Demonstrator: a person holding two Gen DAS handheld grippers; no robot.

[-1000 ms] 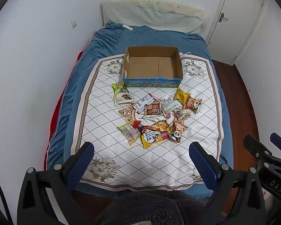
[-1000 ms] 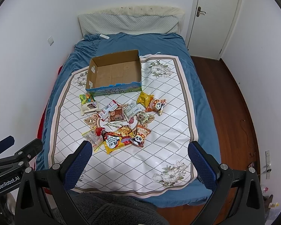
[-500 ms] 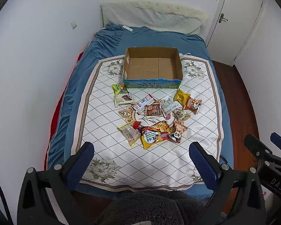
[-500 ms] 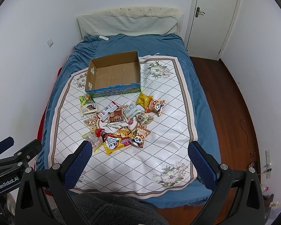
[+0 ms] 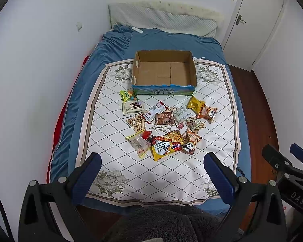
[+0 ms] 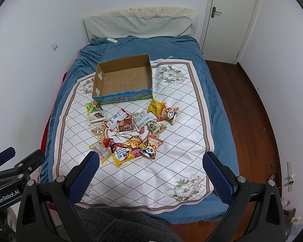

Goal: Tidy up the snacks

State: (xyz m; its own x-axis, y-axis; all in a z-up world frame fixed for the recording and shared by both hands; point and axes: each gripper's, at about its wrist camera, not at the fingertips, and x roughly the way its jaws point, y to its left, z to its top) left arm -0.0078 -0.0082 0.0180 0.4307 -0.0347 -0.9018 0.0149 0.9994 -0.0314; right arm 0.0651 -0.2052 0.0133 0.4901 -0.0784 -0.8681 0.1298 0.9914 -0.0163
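An open cardboard box (image 5: 163, 71) (image 6: 124, 78) with a blue printed front stands on the white quilted mat (image 5: 111, 133) (image 6: 171, 157) on the bed; nothing lies inside it. Several snack packets lie scattered just in front of it, among them a large red-and-yellow noodle pack (image 5: 166, 146) (image 6: 127, 151), two panda packets (image 5: 208, 112) (image 6: 169, 114) and a chocolate-stick box (image 5: 132, 107) (image 6: 96, 116). My left gripper (image 5: 151, 171) and right gripper (image 6: 149, 169) both hang open above the mat's near edge, holding nothing. Each shows at the side of the other's view.
The blue bedspread (image 5: 167, 40) reaches a white padded headboard (image 6: 139, 23). White walls close in on the left. A door (image 6: 232, 18) and wooden floor (image 6: 252, 111) lie to the right. A grey fleece sleeve (image 5: 161, 223) fills the bottom.
Both views have shifted only slightly; the snacks and box have stayed put, and both grippers remain open.
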